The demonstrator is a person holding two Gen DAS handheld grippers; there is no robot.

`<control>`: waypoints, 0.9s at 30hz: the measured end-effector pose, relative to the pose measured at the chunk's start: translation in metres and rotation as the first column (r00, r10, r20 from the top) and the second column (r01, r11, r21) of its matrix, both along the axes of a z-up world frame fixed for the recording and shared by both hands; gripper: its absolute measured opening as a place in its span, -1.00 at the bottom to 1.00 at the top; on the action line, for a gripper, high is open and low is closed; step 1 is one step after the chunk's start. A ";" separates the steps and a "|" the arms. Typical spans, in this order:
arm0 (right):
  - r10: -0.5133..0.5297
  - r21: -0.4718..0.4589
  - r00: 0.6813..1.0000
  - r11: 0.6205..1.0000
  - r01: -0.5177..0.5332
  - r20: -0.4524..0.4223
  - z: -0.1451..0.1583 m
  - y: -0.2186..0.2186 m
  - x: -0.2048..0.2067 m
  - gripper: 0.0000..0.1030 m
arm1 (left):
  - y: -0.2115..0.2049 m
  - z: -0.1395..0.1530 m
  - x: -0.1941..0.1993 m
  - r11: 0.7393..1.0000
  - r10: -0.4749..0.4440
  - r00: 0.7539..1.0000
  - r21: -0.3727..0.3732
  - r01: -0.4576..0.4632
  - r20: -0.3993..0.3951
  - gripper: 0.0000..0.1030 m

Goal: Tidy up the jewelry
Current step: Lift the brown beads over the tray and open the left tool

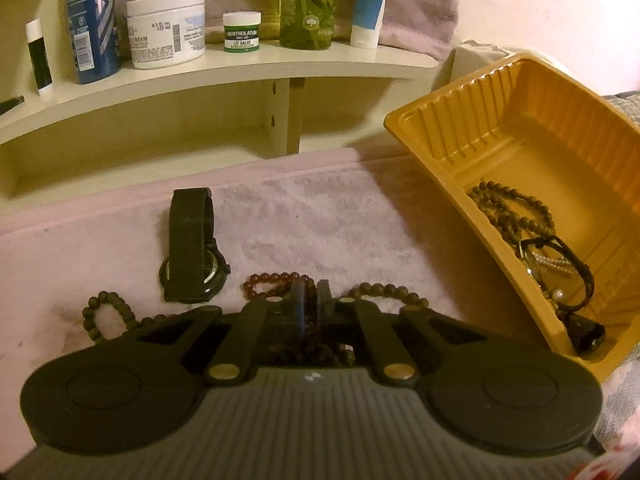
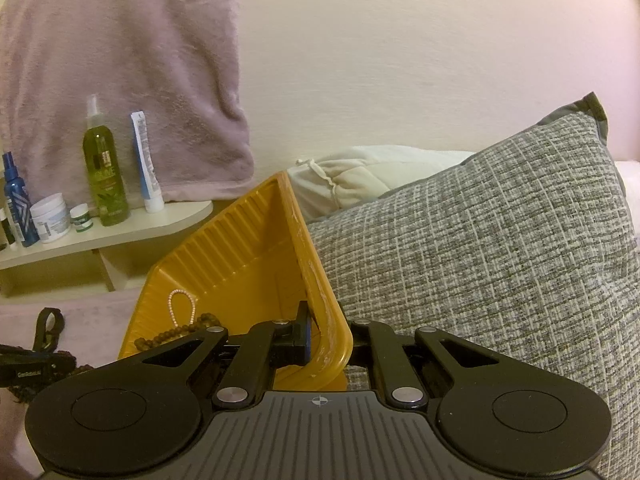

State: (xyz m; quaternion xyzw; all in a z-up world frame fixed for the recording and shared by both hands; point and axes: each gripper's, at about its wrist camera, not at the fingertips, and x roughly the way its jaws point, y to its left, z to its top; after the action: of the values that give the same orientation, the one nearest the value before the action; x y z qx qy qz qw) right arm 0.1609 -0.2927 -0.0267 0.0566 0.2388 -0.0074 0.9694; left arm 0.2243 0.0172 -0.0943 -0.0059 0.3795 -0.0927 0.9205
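Note:
In the left wrist view my left gripper (image 1: 309,300) is shut on a dark bead strand (image 1: 316,354) low over the pink towel (image 1: 300,220). A reddish bead bracelet (image 1: 272,282), brown bead loops (image 1: 104,316) and a black watch (image 1: 192,248) lie on the towel. The yellow tray (image 1: 460,120) is tilted at the right and holds bead necklaces (image 1: 508,208) and a black cord bracelet (image 1: 568,268). In the right wrist view my right gripper (image 2: 320,332) is shut on the tray's rim (image 2: 320,280) and tilts it up. A pearl chain (image 2: 182,304) lies inside.
A cream shelf (image 1: 240,68) behind the towel carries bottles, jars and tubes (image 1: 166,28). A grey woven pillow (image 2: 480,260) lies right of the tray, with a white bag (image 2: 360,176) behind it. A pink towel hangs on the wall (image 2: 120,80).

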 end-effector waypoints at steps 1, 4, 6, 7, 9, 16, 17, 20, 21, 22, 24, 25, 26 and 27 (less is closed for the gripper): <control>0.000 0.000 1.000 1.000 0.000 0.000 0.000 0.000 0.000 -0.83 | 0.001 0.002 -0.002 1.000 0.003 1.000 -0.006 -0.003 0.009 -0.92; 0.000 0.000 1.000 1.000 0.000 0.001 0.000 0.000 0.000 -0.83 | 0.005 0.013 -0.007 1.000 0.000 0.999 -0.024 0.001 0.032 -0.92; 0.000 -0.001 1.000 1.000 0.000 0.002 0.001 0.001 0.001 -0.83 | 0.009 0.023 -0.009 0.999 -0.008 0.999 -0.032 0.009 0.050 -0.92; 0.001 -0.001 1.000 1.000 -0.001 0.002 0.001 0.001 0.001 -0.83 | 0.011 0.029 -0.010 0.999 -0.012 0.998 -0.035 0.014 0.062 -0.92; 0.005 -0.002 1.000 1.000 -0.005 0.005 0.003 0.002 0.002 -0.83 | 0.014 0.041 -0.011 0.999 -0.020 0.996 -0.045 0.024 0.082 -0.92; 0.010 -0.003 1.000 1.000 -0.010 0.010 0.005 0.004 0.004 -0.83 | 0.024 0.082 -0.012 0.995 -0.052 0.987 -0.075 0.064 0.150 -0.92; 0.010 -0.003 1.000 1.000 -0.010 0.011 0.005 0.004 0.004 -0.83 | 0.024 0.087 -0.011 0.995 -0.056 0.986 -0.078 0.069 0.159 -0.92; 0.014 -0.004 1.000 1.000 -0.014 0.014 0.006 0.006 0.005 -0.83 | 0.023 0.103 -0.010 0.993 -0.067 0.981 -0.083 0.083 0.183 -0.92; 0.015 -0.004 1.000 1.000 -0.015 0.015 0.007 0.006 0.005 -0.83 | 0.022 0.107 -0.010 0.992 -0.071 0.979 -0.085 0.088 0.189 -0.92; 0.016 -0.004 1.000 1.000 -0.016 0.016 0.007 0.006 0.006 -0.83 | 0.021 0.111 -0.009 0.992 -0.076 0.978 -0.089 0.094 0.195 -0.92; 0.018 -0.003 1.000 1.000 -0.018 0.018 0.007 0.007 0.006 -0.82 | 0.017 0.118 -0.008 0.990 -0.083 0.975 -0.098 0.105 0.208 -0.92; 0.018 -0.002 1.000 1.000 -0.018 0.019 0.008 0.007 0.007 -0.82 | 0.015 0.121 -0.007 0.989 -0.089 0.973 -0.101 0.112 0.214 -0.92; 0.019 -0.001 1.000 1.000 -0.019 0.020 0.008 0.007 0.006 -0.82 | 0.011 0.124 -0.008 0.987 -0.097 0.971 -0.102 0.122 0.220 -0.92; 0.019 -0.001 1.000 1.000 -0.019 0.020 0.008 0.007 0.006 -0.82 | 0.008 0.126 -0.007 0.986 -0.104 0.969 -0.104 0.130 0.224 -0.92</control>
State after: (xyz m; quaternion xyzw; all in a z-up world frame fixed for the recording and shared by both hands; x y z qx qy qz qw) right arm 0.1666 -0.2862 -0.0190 0.0539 0.2296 0.0024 0.9718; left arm 0.2169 0.0254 0.0318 -0.0278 0.2698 -0.1693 0.9475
